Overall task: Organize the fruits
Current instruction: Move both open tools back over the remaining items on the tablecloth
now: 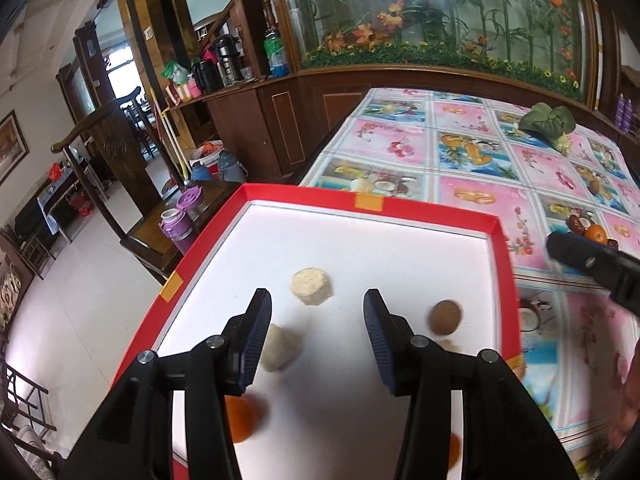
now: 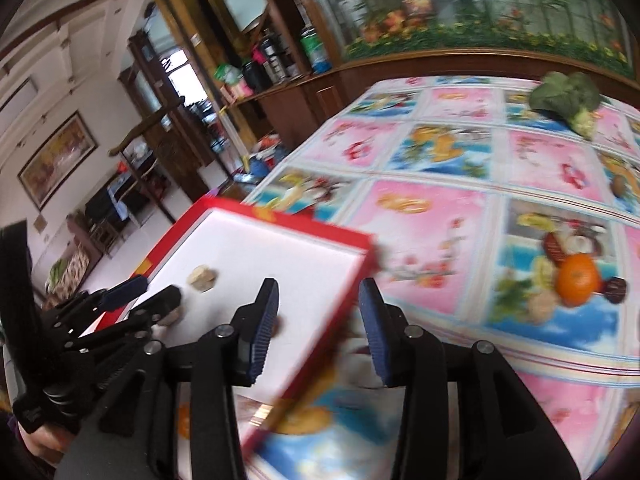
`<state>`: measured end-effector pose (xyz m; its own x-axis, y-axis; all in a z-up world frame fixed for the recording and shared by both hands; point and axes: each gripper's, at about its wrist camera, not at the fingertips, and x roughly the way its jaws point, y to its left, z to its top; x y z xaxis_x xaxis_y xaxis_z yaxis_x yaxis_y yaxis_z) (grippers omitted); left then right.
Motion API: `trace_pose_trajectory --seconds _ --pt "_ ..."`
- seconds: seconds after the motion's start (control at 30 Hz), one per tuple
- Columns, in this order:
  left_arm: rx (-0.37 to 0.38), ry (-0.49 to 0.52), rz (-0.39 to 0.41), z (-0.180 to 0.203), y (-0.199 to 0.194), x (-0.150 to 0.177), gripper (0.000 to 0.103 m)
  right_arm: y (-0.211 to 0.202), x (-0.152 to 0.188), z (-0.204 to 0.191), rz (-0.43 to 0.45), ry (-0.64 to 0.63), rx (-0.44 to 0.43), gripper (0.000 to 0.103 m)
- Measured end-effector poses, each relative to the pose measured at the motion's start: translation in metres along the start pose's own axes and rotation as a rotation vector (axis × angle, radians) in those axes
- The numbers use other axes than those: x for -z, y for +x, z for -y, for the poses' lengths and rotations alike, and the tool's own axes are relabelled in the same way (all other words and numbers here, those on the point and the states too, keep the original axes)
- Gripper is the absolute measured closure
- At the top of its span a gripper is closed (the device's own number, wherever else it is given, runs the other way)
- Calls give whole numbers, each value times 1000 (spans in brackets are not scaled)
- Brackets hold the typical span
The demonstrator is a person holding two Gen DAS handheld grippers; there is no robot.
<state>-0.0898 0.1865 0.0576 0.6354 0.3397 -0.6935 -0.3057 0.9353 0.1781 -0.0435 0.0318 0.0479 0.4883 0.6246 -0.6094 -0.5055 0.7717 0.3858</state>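
Note:
A red-rimmed white tray (image 1: 362, 201) sits at the table's left edge. In it lie a pale rough lump (image 1: 311, 286), a second pale lump (image 1: 280, 347), a brown round fruit (image 1: 445, 317) and an orange fruit (image 1: 240, 420) under my fingers. My left gripper (image 1: 317, 334) is open and empty above the tray. My right gripper (image 2: 319, 326) is open and empty over the tray's right rim (image 2: 320, 236). An orange (image 2: 579, 280) with small dark and pale fruits lies on the cloth to the right. The left gripper (image 2: 120, 312) shows in the right wrist view.
The table has a pink and blue fruit-print cloth (image 1: 472, 148). A leafy green vegetable (image 1: 546, 122) lies at the far right. Wooden cabinets (image 1: 256, 120) stand behind. A chair (image 1: 120, 184) with bottles stands off the table's left edge.

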Motion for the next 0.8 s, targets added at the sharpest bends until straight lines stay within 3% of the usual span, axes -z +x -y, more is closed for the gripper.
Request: trace_pose_trajectory --seconds 0.2,0.47,0.63,0.8 --pt "91 53 18 38 -20 -6 51 -41 -5 60 61 81 48 59" --pt "213 186 -8 115 -30 -6 49 -127 2 178 154 244 133 59" --pt "255 235 -50 147 -27 1 49 -153 9 221 134 309 156 59" --pt "249 251 -72 157 -22 4 49 -145 11 221 49 275 158 59"
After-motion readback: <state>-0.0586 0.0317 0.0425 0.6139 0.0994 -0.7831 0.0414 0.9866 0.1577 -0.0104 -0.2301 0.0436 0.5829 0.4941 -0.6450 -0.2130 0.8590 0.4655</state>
